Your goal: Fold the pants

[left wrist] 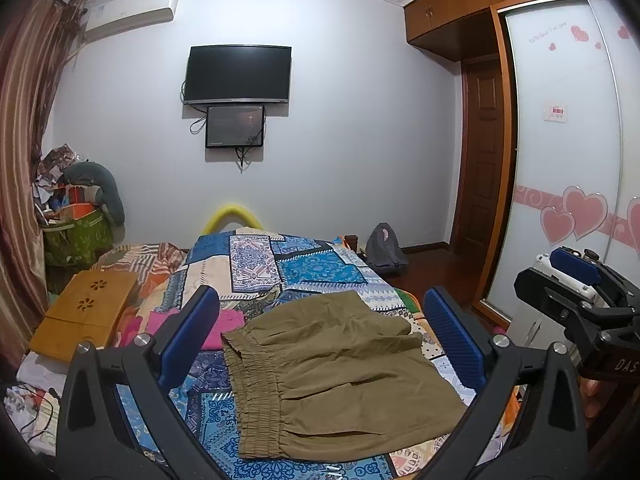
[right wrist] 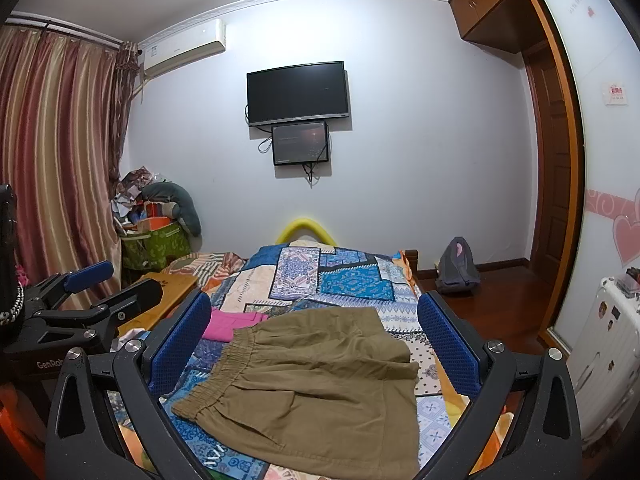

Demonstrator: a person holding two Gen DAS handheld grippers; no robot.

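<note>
The setting is a bedroom with a pale wall carrying a television (left wrist: pixel 238 74) and a smaller screen below it. The largest surface is the bed (left wrist: pixel 256 264), covered by a patchwork quilt in blue and cream.

The olive pants (left wrist: pixel 332 364) lie roughly flat on the near part of the quilt, with the elastic waistband (left wrist: pixel 256 392) toward the left and the legs running away to the right; one leg end appears folded over at the far edge. A pink garment (left wrist: pixel 224 326) lies just beside the waistband, partly hidden behind a finger.

The left gripper (left wrist: pixel 320 344) hovers above the pants with its jaws wide apart and nothing between them. The right gripper (right wrist: pixel 316 348) does likewise, jaws wide apart and empty.

Handling judgement: the fabric looks light, thin and limp, so it will sag and crease when lifted. The gathered waistband is the thickest, firmest grip point; the opposite hem corners are the second choice. Pinch only one layer stack and avoid the quilt beneath.
</note>
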